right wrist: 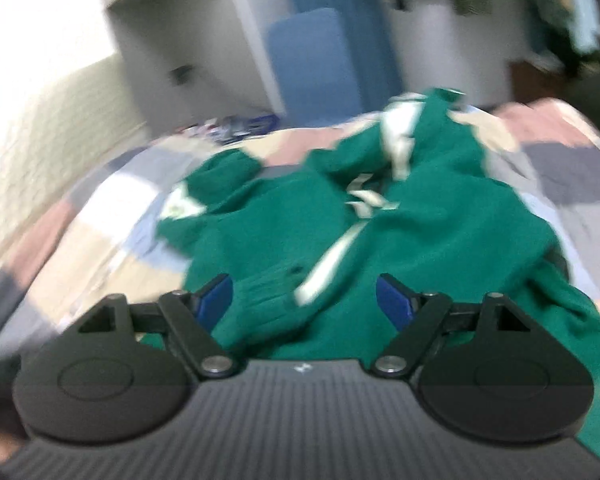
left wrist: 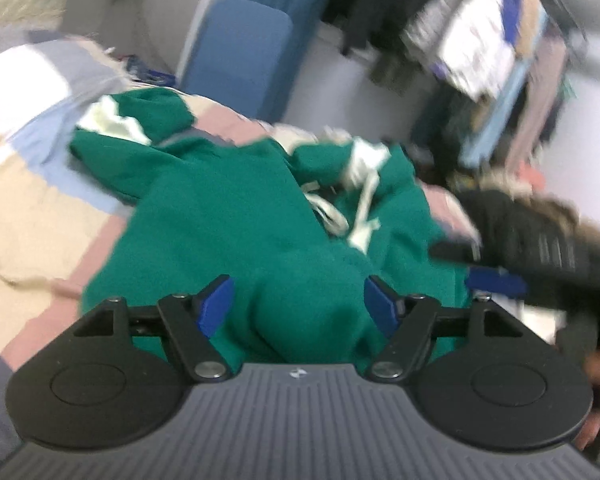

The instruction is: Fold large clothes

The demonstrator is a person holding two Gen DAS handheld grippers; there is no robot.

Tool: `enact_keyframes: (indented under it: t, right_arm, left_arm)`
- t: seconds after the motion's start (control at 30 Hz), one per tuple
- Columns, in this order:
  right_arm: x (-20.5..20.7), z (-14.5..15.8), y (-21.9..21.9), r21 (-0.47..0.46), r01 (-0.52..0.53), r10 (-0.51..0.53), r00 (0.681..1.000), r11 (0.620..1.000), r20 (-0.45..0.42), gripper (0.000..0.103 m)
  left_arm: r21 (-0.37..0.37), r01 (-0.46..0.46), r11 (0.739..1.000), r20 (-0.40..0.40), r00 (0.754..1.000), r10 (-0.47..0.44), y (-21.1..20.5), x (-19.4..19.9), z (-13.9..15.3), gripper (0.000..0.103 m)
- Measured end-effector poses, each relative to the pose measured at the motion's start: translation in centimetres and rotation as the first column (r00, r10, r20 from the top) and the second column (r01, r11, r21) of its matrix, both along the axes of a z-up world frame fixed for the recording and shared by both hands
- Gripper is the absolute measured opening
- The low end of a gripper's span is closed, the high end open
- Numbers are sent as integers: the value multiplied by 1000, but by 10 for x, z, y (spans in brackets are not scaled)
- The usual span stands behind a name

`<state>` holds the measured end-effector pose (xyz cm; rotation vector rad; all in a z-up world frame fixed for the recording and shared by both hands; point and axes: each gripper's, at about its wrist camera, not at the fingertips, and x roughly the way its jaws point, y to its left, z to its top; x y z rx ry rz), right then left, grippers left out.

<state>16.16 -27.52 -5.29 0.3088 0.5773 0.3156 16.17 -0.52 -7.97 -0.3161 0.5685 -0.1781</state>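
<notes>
A large green garment (left wrist: 228,216) with white trim and white drawstrings lies crumpled on a patchwork bedcover (left wrist: 28,184). My left gripper (left wrist: 298,304) hovers open just over its near edge, and a fold of green cloth bulges between the blue pads without being pinched. In the right wrist view the same green garment (right wrist: 420,232) spreads across the bedcover (right wrist: 100,216), a white stripe running toward me. My right gripper (right wrist: 304,300) is open above the ribbed hem, holding nothing. One blue pad (left wrist: 494,281) of the right gripper shows at the garment's right side.
A dark garment with a fur-like trim (left wrist: 540,228) lies at the right of the bed. Behind the bed stand a blue padded panel (left wrist: 240,60) and a rack of hanging clothes (left wrist: 492,40). A pale wall (right wrist: 40,128) runs along the left.
</notes>
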Motion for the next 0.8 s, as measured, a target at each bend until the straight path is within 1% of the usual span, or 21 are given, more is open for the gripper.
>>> enact_keyframes:
  t: [0.07,0.13,0.2,0.23,0.27,0.3,0.37,0.43,0.53,0.6,0.7,0.8]
  right_arm:
    - [16,-3,-12,46,42,-39,997,998,-61,80]
    - [33,-2,-19,86,84,-73,989,993,-125,80]
    - [51,2,-25,116,129,-108,979,985,-173,80]
    - [56,4,-29,115,173,-151,972,978,-178,80]
    - [61,3,-33,118,208,-186,966,971,-180,80]
    - [64,1,-36,120,220,-197,963,968,-182,80]
    - [69,-8,-41,104,192,-170,968,976,-185,80]
    - [70,-21,-47,100,178,-159,972,979,-172,80]
    - [69,-40,-55,141,162,-142,979,977,-143,80]
    - [73,-50,-59,176,159,-130,978,971,-165,80]
    - [80,-63,-61,172,156,-122,973,973,-197,79]
    - [75,-79,-69,233,207,-154,962,950,-226,79]
  left_arm:
    - [61,26,998,-11,1000,-26,-18,5,-7,80]
    - [137,40,990,-24,999,-37,-36,10,-16,80]
    - [195,0,981,-58,998,12,-46,15,-26,80]
    - [202,-23,979,-83,996,40,-48,19,-31,80]
    - [201,-45,979,-92,994,65,-47,21,-33,80]
    - [198,-68,978,-88,992,87,-45,20,-36,80]
    - [164,-96,982,-62,992,108,-38,15,-38,80]
    - [116,-121,986,-56,990,128,-29,14,-40,80]
    - [53,-149,987,-104,983,154,-17,21,-47,80]
    - [53,-170,984,-107,979,174,-14,22,-46,80]
    - [76,-194,978,-87,976,201,-12,15,-43,80]
    - [56,-252,966,-75,964,256,-4,10,-38,80]
